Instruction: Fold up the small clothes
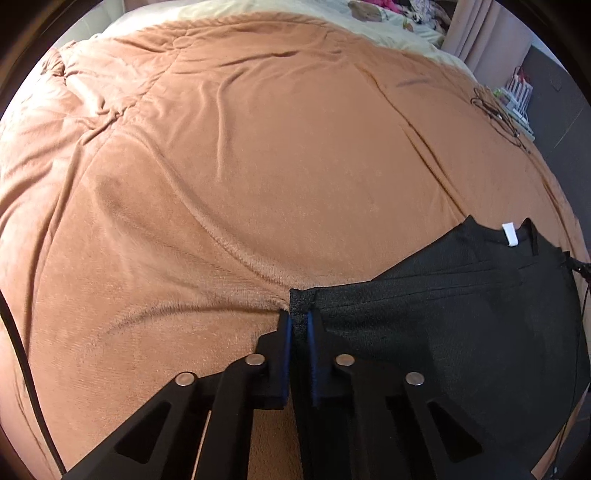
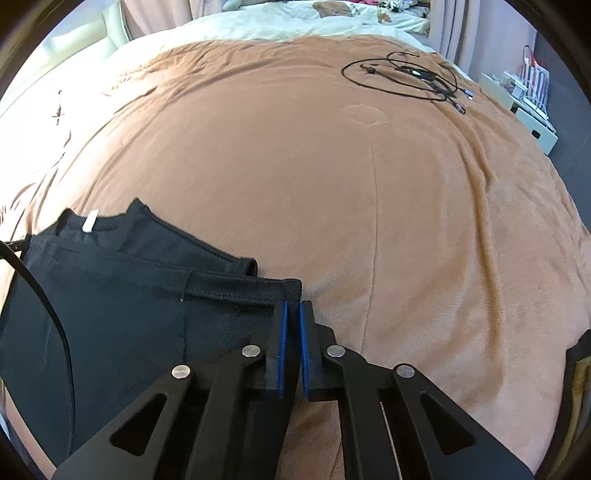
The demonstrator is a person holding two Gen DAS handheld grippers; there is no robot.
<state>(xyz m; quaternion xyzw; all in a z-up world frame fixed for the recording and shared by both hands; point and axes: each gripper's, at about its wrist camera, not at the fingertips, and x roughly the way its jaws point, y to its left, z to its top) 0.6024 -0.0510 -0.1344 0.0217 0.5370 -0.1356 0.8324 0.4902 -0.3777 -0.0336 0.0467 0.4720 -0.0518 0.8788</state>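
Observation:
A small black garment [image 1: 443, 310] with a white label [image 1: 509, 234] lies on a brown plush blanket [image 1: 240, 166]. My left gripper [image 1: 299, 317] is shut on the garment's left corner. In the right wrist view the same black garment [image 2: 122, 295] lies at the lower left, white label [image 2: 89, 221] at its far edge. My right gripper [image 2: 292, 308] is shut on its right corner by the hem. The cloth stretches between the two grippers, partly folded in layers.
The brown blanket [image 2: 369, 203] covers a bed. Black cables [image 2: 410, 77] lie coiled at its far right, also in the left wrist view [image 1: 498, 114]. A cream quilt [image 2: 295, 22] lies beyond. White boxes and a bag [image 2: 528, 96] stand beside the bed at right.

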